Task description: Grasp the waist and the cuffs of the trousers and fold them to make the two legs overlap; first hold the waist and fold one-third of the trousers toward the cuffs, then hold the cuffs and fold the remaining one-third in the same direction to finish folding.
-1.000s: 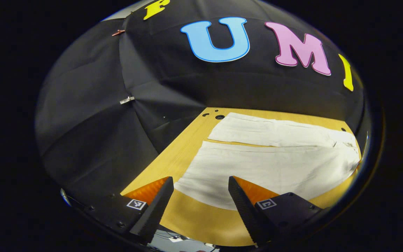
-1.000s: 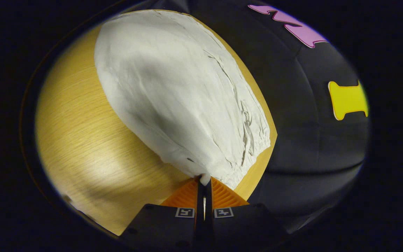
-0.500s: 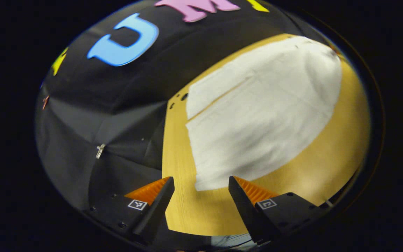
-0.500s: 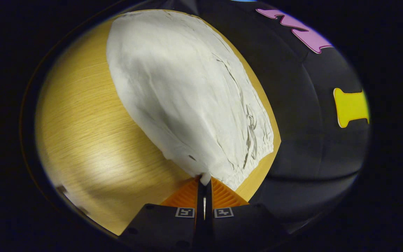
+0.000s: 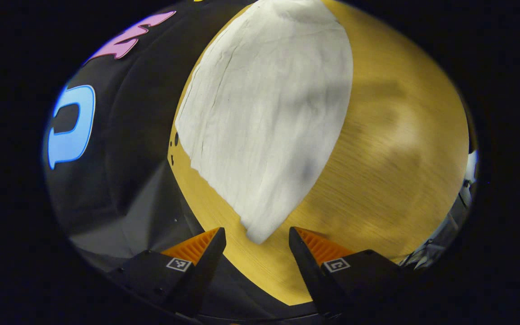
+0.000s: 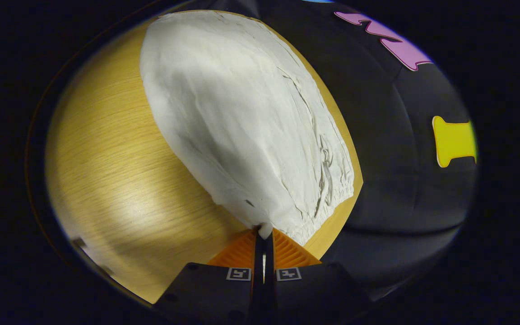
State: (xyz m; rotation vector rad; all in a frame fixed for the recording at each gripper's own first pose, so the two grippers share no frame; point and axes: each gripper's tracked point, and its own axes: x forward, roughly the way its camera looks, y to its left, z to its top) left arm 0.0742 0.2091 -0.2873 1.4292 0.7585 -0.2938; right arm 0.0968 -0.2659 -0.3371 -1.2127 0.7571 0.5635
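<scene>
Left gripper view: one pair of white trousers (image 5: pixel 269 117) lies flat on one wooden table (image 5: pixel 400 149), reaching from the far edge down toward the camera. Its near end narrows to a corner of a cuff (image 5: pixel 256 232), which lies on the wood just ahead of the left gripper (image 5: pixel 254 239). The gripper's two fingers are spread wide, one on each side of that corner, and neither touches the cloth. A thin line runs the length of the fabric near its left edge, where the two legs meet. Two small dark holes (image 5: pixel 175 140) sit in the tabletop beside the left edge of the trousers. The black cloth wall (image 5: pixel 129 149) stands past the table's left edge. The picture is somewhat blurred.

Right gripper view: the same trousers (image 6: pixel 242 122) spread away from the camera over the table (image 6: pixel 106 171), with the gathered waist (image 6: pixel 332 194) at the near right, close to the table's edge. The right gripper (image 6: pixel 263 234) has its two fingers pressed together, pinching a small fold of the waist's near corner, which pokes up between the tips. A tiny dark mark (image 6: pixel 249 203) shows on the fabric just above the pinch. The wall (image 6: pixel 404 180) hangs beyond the table on the right.
</scene>
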